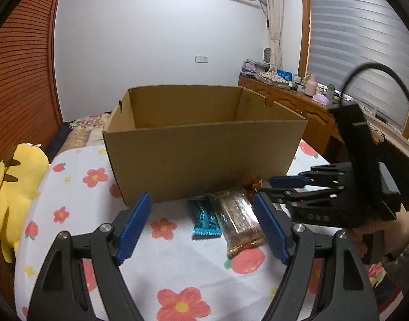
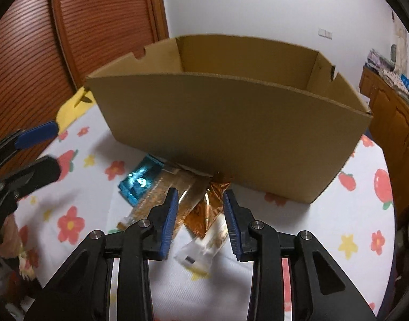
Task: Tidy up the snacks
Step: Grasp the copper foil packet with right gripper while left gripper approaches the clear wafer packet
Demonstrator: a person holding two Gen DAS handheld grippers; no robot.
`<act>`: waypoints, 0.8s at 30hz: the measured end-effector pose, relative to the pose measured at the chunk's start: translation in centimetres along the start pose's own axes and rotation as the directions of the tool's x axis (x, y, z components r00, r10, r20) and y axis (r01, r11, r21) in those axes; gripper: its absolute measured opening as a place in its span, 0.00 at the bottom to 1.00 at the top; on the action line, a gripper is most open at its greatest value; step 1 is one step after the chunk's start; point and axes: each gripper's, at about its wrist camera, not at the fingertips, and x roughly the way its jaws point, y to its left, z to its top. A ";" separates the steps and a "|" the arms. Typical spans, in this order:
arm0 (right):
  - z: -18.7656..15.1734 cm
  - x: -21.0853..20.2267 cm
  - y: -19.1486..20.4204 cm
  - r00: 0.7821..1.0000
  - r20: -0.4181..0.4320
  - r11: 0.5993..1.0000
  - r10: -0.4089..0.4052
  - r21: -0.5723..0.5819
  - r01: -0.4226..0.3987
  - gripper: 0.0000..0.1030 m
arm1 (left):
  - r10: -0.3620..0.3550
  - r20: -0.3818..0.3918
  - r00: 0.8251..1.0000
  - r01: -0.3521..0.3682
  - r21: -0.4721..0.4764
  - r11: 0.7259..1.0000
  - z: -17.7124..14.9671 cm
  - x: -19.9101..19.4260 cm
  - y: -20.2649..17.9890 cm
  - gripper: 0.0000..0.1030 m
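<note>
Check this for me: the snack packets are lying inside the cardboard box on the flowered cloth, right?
Not quite. The snack packets lie outside the cardboard box, on the flowered cloth against its near wall. The left wrist view shows them there. The box does stand on that cloth, as you said.

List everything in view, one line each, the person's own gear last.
cardboard box: one, brown, open-topped, on the table
tablecloth: one, white with red flowers, covering the table
blue snack: one, shiny blue wrapper, before the box
clear snack bar: one, brownish, right of the blue one
orange snack: one, copper and white wrapper, between the right jaws
plush toy: one, yellow, off the table's left edge
left hand-held gripper: blue pads, open
right hand-held gripper: blue pads, straddling the orange snack, not pressing
</note>
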 end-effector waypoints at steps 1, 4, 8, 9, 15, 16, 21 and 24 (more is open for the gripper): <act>0.1 0.4 0.0 1.000 -0.009 1.000 -0.006 -0.002 0.006 0.33 | -0.003 -0.006 1.000 0.003 -0.003 1.000 -0.2 0.2 -0.1 0.77; 0.1 1.4 -0.2 1.000 -0.030 1.000 -0.009 0.011 0.010 0.33 | -0.009 -0.019 1.000 0.009 -0.008 1.000 -0.7 0.6 -0.4 0.77; 0.2 2.5 -0.8 0.998 -0.057 0.999 -0.016 0.033 0.018 0.33 | -0.015 -0.034 0.999 0.014 -0.012 1.000 -1.2 1.0 -0.9 0.77; 0.3 2.7 -0.9 0.998 -0.061 0.999 -0.013 0.037 0.015 0.33 | -0.017 -0.039 0.999 0.016 -0.013 1.000 -1.3 1.1 -1.0 0.77; 0.0 3.7 -1.1 0.995 -0.093 0.999 -0.019 0.038 0.023 0.32 | -0.009 -0.074 0.997 0.009 -0.005 1.000 -1.6 2.3 -1.6 0.77; -0.1 3.7 -1.1 0.995 -0.094 0.999 -0.018 0.040 0.022 0.31 | -0.007 -0.078 0.997 0.007 -0.006 1.000 -1.6 2.5 -1.6 0.77; -0.3 3.4 -1.2 0.996 -0.085 1.000 -0.008 0.028 0.010 0.20 | -0.010 -0.107 0.994 0.008 -0.017 1.000 -1.9 3.5 -1.8 0.77; -0.5 2.6 -1.2 0.998 -0.058 0.999 0.008 0.034 -0.006 0.20 | -0.011 -0.120 0.993 0.009 -0.014 1.000 -2.0 4.0 -2.0 0.76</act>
